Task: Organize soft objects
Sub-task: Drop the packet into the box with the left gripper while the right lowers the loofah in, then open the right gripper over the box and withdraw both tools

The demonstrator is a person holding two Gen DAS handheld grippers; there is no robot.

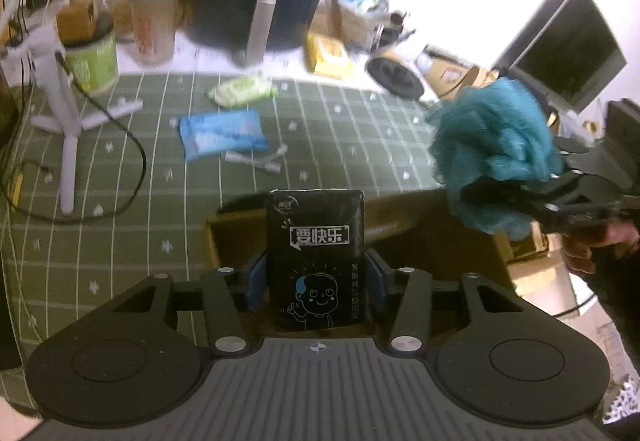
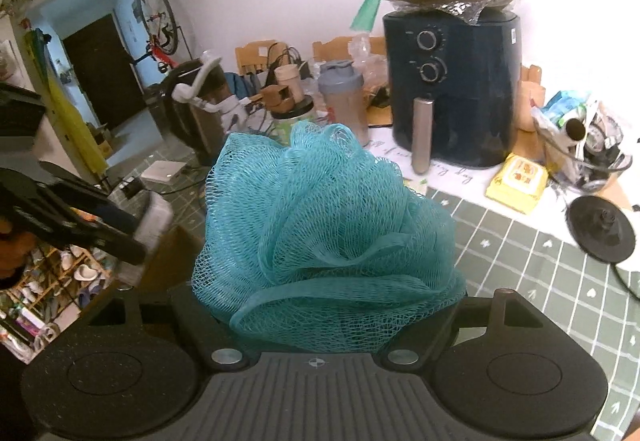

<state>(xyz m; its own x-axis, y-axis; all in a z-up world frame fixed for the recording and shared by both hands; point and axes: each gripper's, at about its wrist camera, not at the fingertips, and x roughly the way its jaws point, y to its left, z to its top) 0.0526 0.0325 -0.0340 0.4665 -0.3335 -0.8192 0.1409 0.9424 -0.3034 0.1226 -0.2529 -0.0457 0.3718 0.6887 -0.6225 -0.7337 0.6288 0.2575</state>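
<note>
A green checked surface [image 1: 340, 129] carries a dark air fryer [image 2: 452, 93] at the back. A brown cardboard box [image 1: 240, 237] sits at its near edge. The right claw [image 2: 328, 305] grasps a teal mesh bath pouf [image 2: 324, 225], raised above the surface. The left claw [image 1: 316, 281] clenches an upright black tissue pack [image 1: 316, 257] over the box. Blue [image 1: 222, 133] and green wipe packs [image 1: 242, 91] lie flat farther back.

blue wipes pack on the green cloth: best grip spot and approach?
Take the blue wipes pack across its short width near the middle, coming from above. It lies flat on the green checked tablecloth, so only its long edges offer opposing faces. A small white item lies close along its near edge, so a centred grip should keep the fingers off it.
</note>
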